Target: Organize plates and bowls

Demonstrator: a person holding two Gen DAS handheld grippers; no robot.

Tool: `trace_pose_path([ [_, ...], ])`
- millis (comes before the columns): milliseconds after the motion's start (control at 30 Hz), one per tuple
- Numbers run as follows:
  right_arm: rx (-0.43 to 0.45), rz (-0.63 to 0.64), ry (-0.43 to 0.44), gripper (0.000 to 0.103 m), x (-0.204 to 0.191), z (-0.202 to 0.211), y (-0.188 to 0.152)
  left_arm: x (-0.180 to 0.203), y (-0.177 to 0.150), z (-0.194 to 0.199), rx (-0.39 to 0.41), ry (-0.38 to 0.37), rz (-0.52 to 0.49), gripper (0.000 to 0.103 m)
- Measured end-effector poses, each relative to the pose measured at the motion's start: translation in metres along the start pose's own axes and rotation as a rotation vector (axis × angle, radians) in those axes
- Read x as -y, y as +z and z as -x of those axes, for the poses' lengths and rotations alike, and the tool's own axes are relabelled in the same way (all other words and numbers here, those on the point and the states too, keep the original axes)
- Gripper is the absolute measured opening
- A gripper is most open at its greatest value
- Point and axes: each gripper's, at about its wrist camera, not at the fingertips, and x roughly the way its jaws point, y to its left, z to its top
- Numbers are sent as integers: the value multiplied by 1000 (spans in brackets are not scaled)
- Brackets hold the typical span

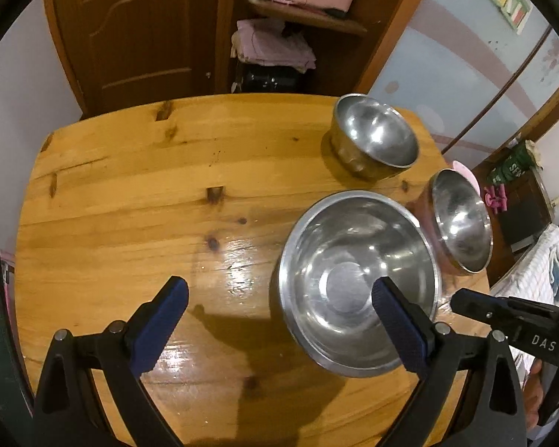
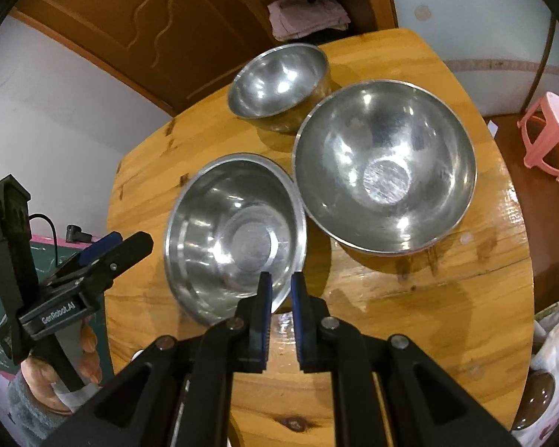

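Three empty steel bowls stand on a round wooden table [image 1: 130, 223]. The near bowl [image 1: 357, 283] [image 2: 234, 238] sits beside a wider bowl [image 1: 462, 219] [image 2: 385, 171], and a deeper bowl [image 1: 376, 134] [image 2: 279, 82] stands behind them. My left gripper [image 1: 279, 294] is open wide above the table, its right finger [image 1: 395, 313] over the near bowl's inside and its left finger over bare wood. My right gripper [image 2: 282, 283] [image 1: 456, 300] is shut with only a thin slit between its pads, hovering just above the near bowl's rim on the side toward me, holding nothing.
A brown wardrobe door [image 1: 138, 29] and open shelves with folded clothes [image 1: 272, 48] stand behind the table. A pink plastic stool [image 2: 548, 130] is on the floor to the right. The table's left half [image 1: 111, 186] is bare wood. A hand [image 2: 44, 383] holds the left gripper.
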Motion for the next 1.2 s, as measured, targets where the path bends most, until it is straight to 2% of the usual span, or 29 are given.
trace_pose_path([
  [300,-11,-32,-9,10,8,-11,12,-11,9,-30,-88,-44,12,94],
  [467,-24,-55,1,11,13,-19,17,-9,13,-47,-156,-92,-3,79],
  [600,-21,-62,-13,22,14,-21,23,-5,14,-55,-177,-105,-21,76],
  [667,-27,-67,-8,22,15,-24,24,-4,14,-58,-194,-123,-25,60],
  [800,-32,-54,-9,22,13,-28,25,0,16,-66,-227,-142,-46,40],
  [867,-29,-42,-14,21,10,-29,26,5,15,-68,-234,-147,-62,23],
  [933,-36,-40,-5,21,10,-30,26,8,15,-69,-233,-134,-82,13],
  [967,-36,-39,-6,20,7,-31,25,9,14,-70,-240,-130,-92,10],
  [1067,-33,-29,-32,10,7,-30,22,8,11,-69,-250,-124,-94,9],
  [1200,-44,-39,-12,8,9,-27,17,9,4,-56,-243,-130,-91,9],
])
